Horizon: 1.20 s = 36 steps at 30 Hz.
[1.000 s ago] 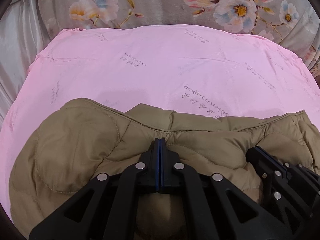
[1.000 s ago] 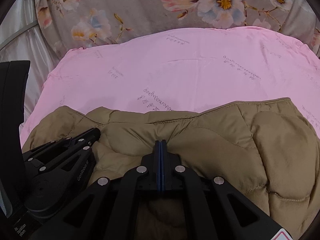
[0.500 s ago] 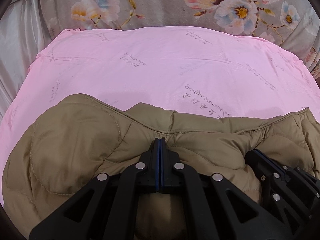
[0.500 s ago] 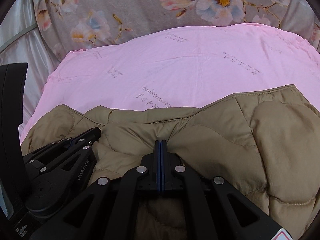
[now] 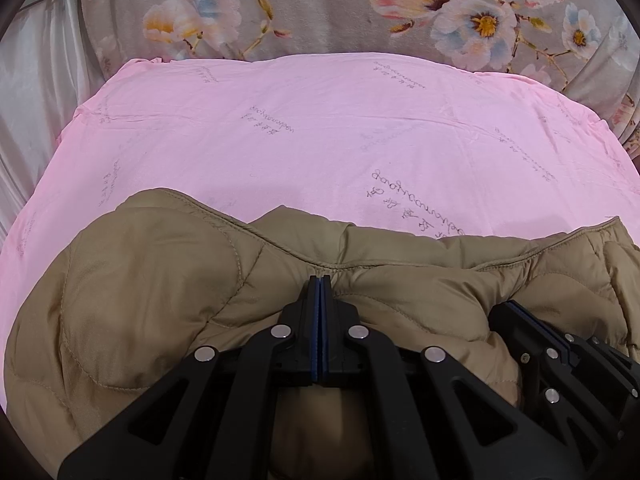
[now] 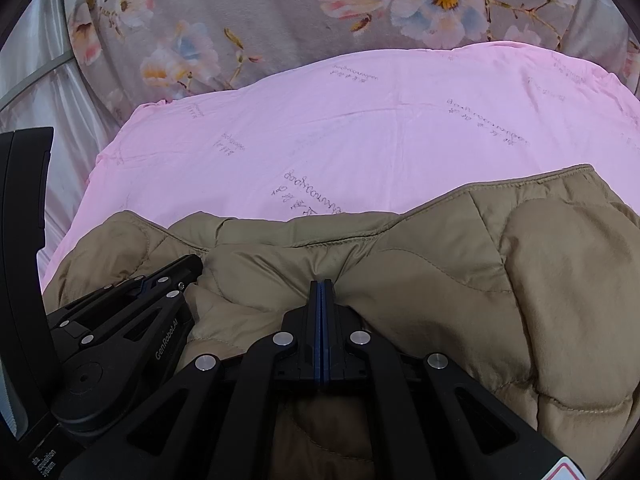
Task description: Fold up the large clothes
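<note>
Jacket: tan quilted puffer, lying at the near edge of the pink sheet that covers the bed. It spanned both views, with its hem or folded edge running left to right just beyond my jaws. Far side of the sheet was bare; a grey floral cover lay beyond it.

Left gripper: jaws together, pinched on a ridge of the jacket's shell fabric near a quilting seam. Fabric puckered at the tips, so I judged a thin layer was caught rather than the full padded thickness.

Right gripper: jaws likewise together, clamped on the same edge further right. Seen from the right wrist, the left gripper sat just beside it, low left. Both holds were close together near the garment's middle.

Handling, as judged:
- Light for its bulk; padding soft and springy, so folds would tend to puff open unless pressed flat.
- Shell looked smooth, probably slick nylon; a shallow pinch could slip out under tension.
- Not fragile, but stitching lines could snag if dragged hard.
- Limp: unsupported panels at far left and far right would sag and trail.

Where to hold: best on the bound edge or a stitched seam, where layers are joined and thicker, and with the two grips set wider apart toward the corners so the fold line stays straight. The present narrow spacing left the large quilted lobes on both sides uncontrolled.
</note>
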Each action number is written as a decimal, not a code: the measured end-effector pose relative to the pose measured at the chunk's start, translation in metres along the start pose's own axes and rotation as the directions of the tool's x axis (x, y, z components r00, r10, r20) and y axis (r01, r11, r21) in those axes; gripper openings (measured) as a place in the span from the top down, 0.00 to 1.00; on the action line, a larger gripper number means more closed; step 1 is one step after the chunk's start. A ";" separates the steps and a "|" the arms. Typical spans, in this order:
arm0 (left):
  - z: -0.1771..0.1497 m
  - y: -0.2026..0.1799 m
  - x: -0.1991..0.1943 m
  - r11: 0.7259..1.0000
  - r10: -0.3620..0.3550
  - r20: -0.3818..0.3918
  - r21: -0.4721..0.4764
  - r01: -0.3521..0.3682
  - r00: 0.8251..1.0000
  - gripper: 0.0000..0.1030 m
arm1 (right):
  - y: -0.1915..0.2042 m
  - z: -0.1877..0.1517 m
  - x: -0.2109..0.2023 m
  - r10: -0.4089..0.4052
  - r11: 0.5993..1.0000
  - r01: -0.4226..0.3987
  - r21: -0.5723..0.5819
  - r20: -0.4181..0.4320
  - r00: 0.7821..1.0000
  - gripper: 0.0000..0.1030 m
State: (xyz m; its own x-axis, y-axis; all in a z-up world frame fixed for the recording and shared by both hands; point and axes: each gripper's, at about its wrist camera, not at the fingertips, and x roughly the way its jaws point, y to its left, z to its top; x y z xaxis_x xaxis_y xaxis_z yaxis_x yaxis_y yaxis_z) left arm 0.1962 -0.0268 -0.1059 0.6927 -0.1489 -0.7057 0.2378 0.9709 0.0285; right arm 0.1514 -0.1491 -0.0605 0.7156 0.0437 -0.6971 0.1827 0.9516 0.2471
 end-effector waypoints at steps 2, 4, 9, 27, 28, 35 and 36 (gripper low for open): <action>0.001 0.001 0.000 1.000 -0.002 0.002 0.000 0.002 1.000 1.00 | 0.000 0.000 -0.001 0.004 1.000 -0.004 0.003 0.002 1.000 1.00; 0.003 0.003 -0.002 1.000 -0.008 -0.002 0.001 0.008 1.000 1.00 | -0.002 -0.001 -0.006 0.008 1.000 -0.008 0.010 0.014 1.000 1.00; -0.015 0.013 -0.054 1.000 -0.009 0.021 0.009 0.009 1.000 0.98 | 0.012 -0.020 -0.058 0.035 0.999 -0.035 0.004 0.051 0.998 1.00; -0.085 0.014 -0.088 0.995 0.065 0.092 0.071 -0.071 0.994 0.99 | 0.023 -0.082 -0.072 0.060 0.998 -0.057 -0.036 0.098 0.993 0.99; -0.087 0.018 -0.092 0.996 0.055 0.085 0.061 -0.060 0.995 0.99 | 0.024 -0.082 -0.071 0.054 0.998 -0.051 -0.040 0.096 0.994 0.99; -0.117 0.077 -0.143 0.991 -0.112 0.003 -0.066 0.112 0.994 0.90 | 0.046 -0.093 -0.104 0.036 0.994 -0.027 -0.102 0.092 0.995 0.95; -0.122 0.090 -0.151 0.988 -0.125 -0.009 -0.092 0.123 0.992 0.87 | 0.049 -0.097 -0.111 0.076 0.993 -0.069 -0.092 0.075 0.994 0.95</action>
State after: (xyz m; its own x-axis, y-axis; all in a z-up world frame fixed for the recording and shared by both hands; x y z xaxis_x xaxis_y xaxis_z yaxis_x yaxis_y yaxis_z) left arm 0.0302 0.1054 -0.0832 0.6513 -0.2670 -0.7103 0.2578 0.9582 -0.1239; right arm 0.0157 -0.0779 -0.0361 0.7760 0.0925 -0.6240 0.0703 0.9703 0.2313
